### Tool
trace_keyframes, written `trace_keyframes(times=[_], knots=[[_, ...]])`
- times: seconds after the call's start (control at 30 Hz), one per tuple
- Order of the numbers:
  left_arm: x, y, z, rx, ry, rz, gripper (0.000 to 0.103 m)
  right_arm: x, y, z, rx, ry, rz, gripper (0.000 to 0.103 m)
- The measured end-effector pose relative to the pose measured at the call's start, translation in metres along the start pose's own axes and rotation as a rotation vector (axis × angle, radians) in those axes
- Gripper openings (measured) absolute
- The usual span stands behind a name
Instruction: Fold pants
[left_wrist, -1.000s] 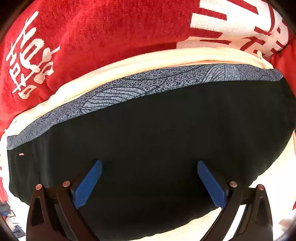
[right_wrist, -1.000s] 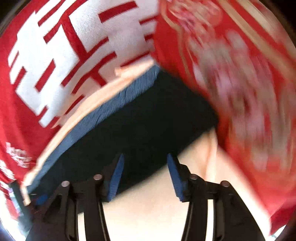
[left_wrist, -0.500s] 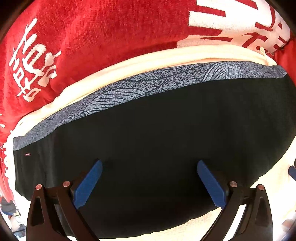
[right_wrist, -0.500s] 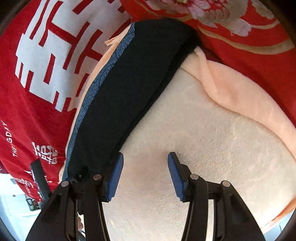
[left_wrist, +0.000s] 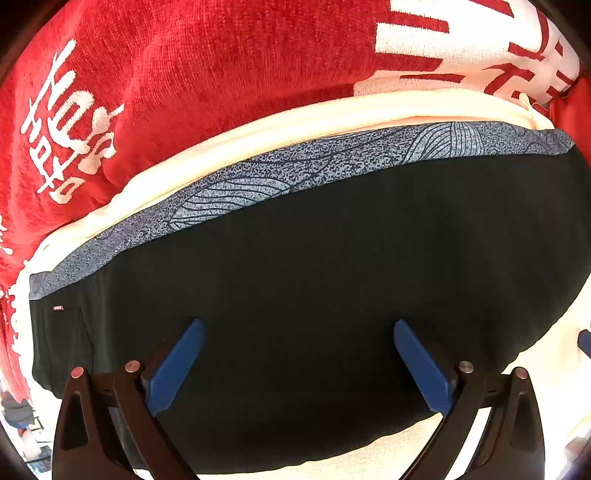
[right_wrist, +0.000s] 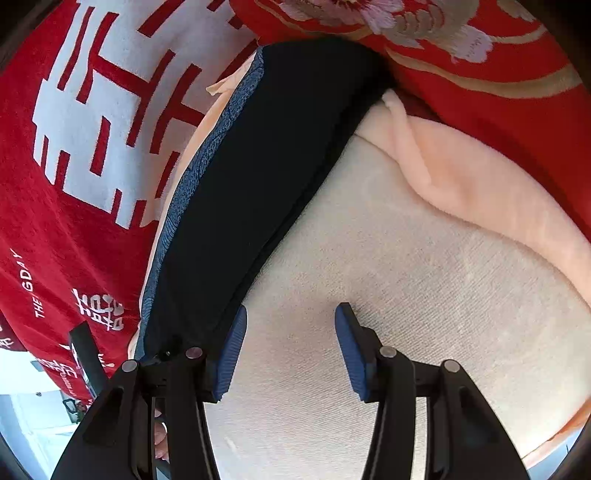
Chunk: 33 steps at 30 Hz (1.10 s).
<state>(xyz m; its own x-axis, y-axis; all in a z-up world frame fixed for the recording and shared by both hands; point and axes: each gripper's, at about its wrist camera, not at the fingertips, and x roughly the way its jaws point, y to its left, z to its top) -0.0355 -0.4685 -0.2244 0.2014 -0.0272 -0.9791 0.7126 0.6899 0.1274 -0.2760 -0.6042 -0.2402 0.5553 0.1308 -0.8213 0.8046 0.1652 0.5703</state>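
Only right view shows floral red cloth.

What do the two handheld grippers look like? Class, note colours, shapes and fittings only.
The left gripper and the right gripper look alike: black angular frames with cut-out openings, two round silver fasteners on each side, and flat blue pads lining the fingers. The right gripper's pads are finely ribbed. No cables, markings or sleeves are in view.

We see a cream blanket carrying the folded black pants, itself spread over a red blanket.
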Motion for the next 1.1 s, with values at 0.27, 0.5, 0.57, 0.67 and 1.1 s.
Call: trace_keyframes(times=[0.27,0.5,0.57,0.67,1.1], knots=[[0.001,0.005,-0.001,-0.002,-0.001,-0.007,0.103,-0.002,-0.004,0.0,0.036,-0.012,0.031,0.056],[0.005,0.011,0.0,-0.009,0.005,-0.029,0.103,-0.003,-0.003,0.001,0.043,-0.017,0.08,0.059],[0.005,0.012,-0.001,-0.005,0.002,-0.027,0.103,-0.003,-0.004,0.001,0.058,-0.024,0.1,0.059],[0.005,0.012,-0.001,-0.005,0.003,-0.024,0.103,-0.003,-0.008,0.002,0.099,-0.038,0.135,0.059],[0.004,0.008,-0.004,-0.015,-0.005,-0.016,0.103,-0.001,-0.015,0.017,0.159,-0.151,0.199,0.059]])
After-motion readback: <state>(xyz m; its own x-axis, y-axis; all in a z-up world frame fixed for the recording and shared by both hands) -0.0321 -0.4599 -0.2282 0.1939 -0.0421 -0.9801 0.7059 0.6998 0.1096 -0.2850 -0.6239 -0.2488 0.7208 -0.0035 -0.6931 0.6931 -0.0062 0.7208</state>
